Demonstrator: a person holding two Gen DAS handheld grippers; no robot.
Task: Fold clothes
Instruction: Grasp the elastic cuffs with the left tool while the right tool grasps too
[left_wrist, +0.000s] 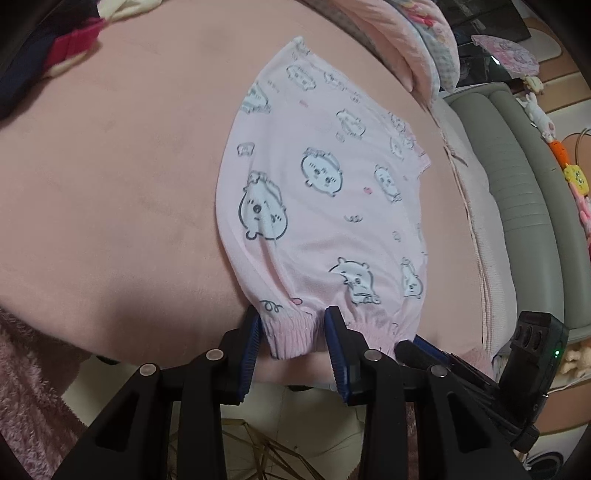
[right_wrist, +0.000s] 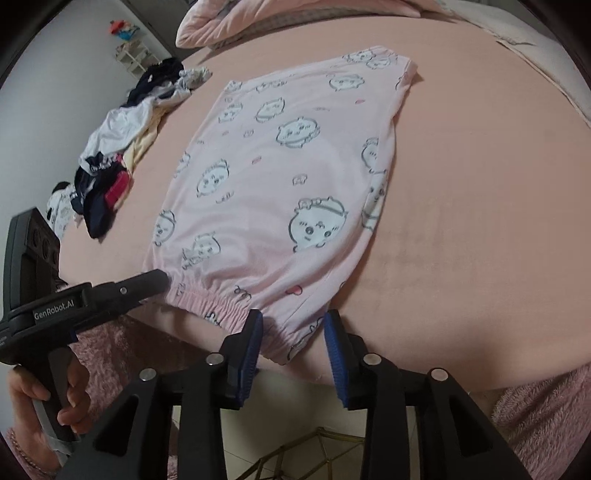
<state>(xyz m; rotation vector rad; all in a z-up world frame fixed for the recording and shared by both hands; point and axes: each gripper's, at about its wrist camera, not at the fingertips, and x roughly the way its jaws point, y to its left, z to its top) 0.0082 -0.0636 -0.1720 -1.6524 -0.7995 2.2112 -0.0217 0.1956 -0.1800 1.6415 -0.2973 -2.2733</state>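
Pink bed sheet (left_wrist: 110, 155) fills both views. Pink printed garment (left_wrist: 325, 192) lies flat, centre frame, elastic waistband (left_wrist: 295, 328) at lower edge.

Judged step: take waistband corners, fold away toward top of frame. Lift both corners level, keep band taut, avoid dragging sheet.

Left gripper (left_wrist: 293, 350): blue pads spread, waistband between, not pinched. Right gripper (right_wrist: 293, 349): pads spread, waistband corner between, no squeeze seen.

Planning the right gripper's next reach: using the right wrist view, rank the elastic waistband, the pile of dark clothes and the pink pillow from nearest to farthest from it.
1. Elastic waistband: between the right gripper fingers, at the bed's near edge.
2. Pile of dark clothes: far left on the bed.
3. Pink pillow: top of view, at the bed's far end.
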